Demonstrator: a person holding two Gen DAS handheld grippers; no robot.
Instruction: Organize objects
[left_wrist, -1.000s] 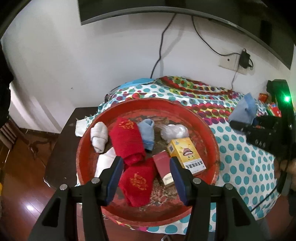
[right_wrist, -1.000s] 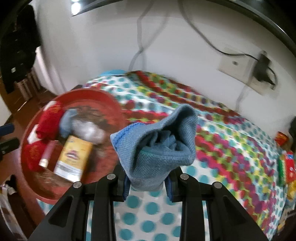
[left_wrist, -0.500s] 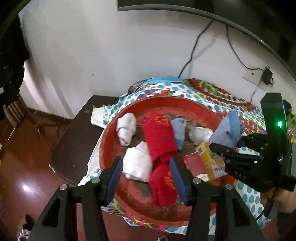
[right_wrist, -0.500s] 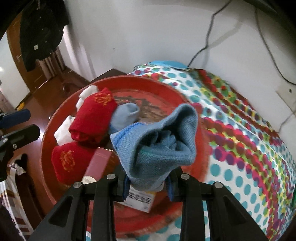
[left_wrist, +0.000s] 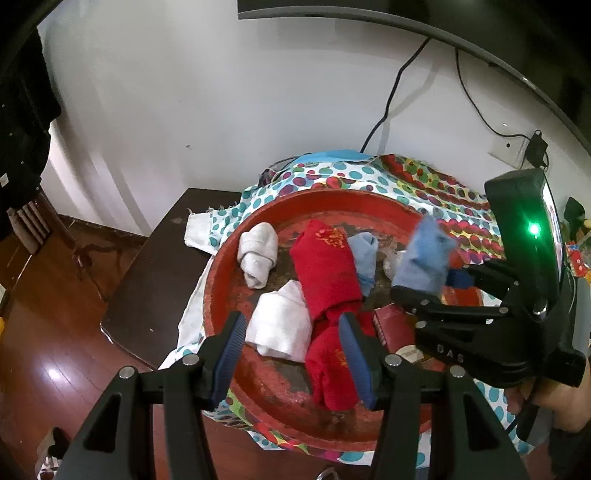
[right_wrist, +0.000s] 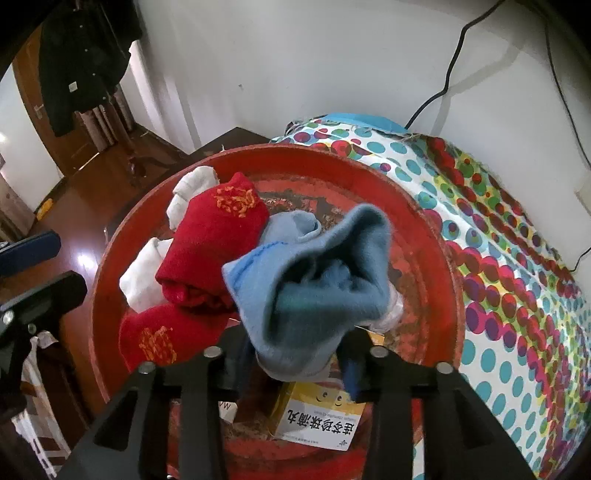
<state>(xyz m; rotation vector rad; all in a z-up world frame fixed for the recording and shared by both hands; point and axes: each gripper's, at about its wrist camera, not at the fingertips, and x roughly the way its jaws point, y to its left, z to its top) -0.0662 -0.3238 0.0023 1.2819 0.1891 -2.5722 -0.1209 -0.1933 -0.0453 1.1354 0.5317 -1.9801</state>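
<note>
1. Where a second ago my right gripper (right_wrist: 293, 363) carried the blue sock (right_wrist: 314, 291) above the dotted cloth (right_wrist: 517, 295), it now hangs over the red tray (right_wrist: 436, 236), well inside the tray's right rim.
2. Since then my view from the left gripper (left_wrist: 295, 354) has slid sideways: the tray (left_wrist: 236, 258) sits further right in it, and the dark table (left_wrist: 155, 280) shows past the tray's left rim.
3. I see the right gripper's jaws opening; the sock is between them and blurred in both views, and the pads no longer seem to press on it.
4. My left gripper stands released and empty above the tray's near rim, its jaws framing a white sock (left_wrist: 280, 325) and a red sock (left_wrist: 328, 365).
5. The blue sock is a bunched bundle, its cuff gaping toward the far rim, lighter outside and darker in the folds.
6. Beneath it in the tray lie a second red sock (right_wrist: 218, 247), a pale blue sock (right_wrist: 291, 227), another white sock (left_wrist: 257, 249), a yellow box (right_wrist: 317, 421) at the near rim and a dark red box (left_wrist: 393, 328).
</note>
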